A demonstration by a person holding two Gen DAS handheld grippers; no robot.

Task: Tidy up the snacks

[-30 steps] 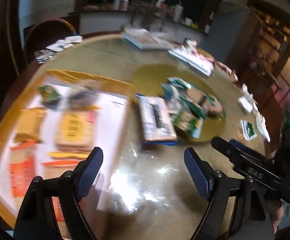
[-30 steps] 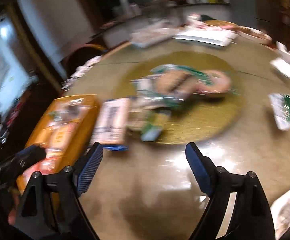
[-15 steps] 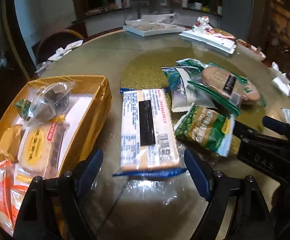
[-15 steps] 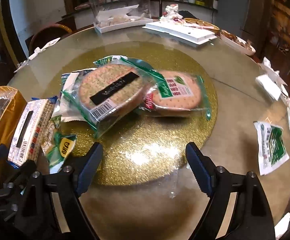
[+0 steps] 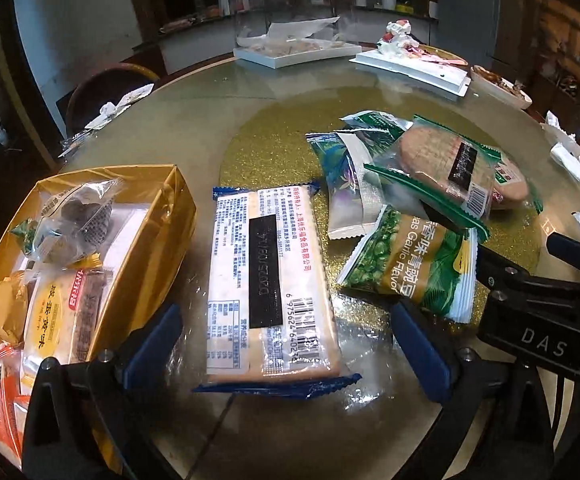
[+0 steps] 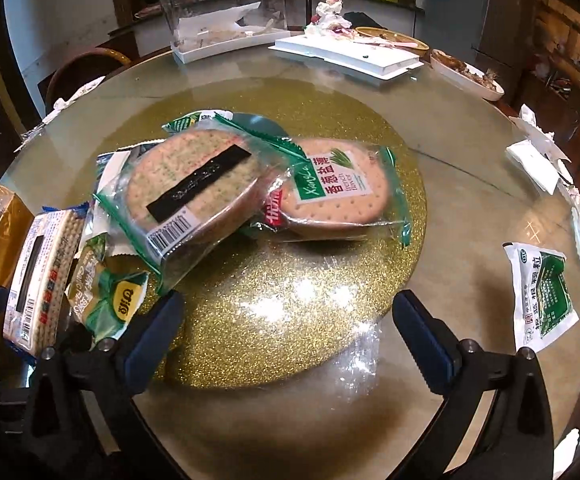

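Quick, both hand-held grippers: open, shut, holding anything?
Left hand-held gripper: jaws opening, holding nothing, cracker pack lies between them.
Right hand-held gripper: jaws opening, empty.

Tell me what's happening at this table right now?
A person is sorting snacks with two handheld tongs, neither holding anything yet. The left tongs are opening around the near end of a long cracker packet, which lies on the glass table beside a gold box already holding several snacks. The right tongs are also opening, hovering over the gold glitter mat, just short of two round biscuit packs. A green pea packet lies loose between them.
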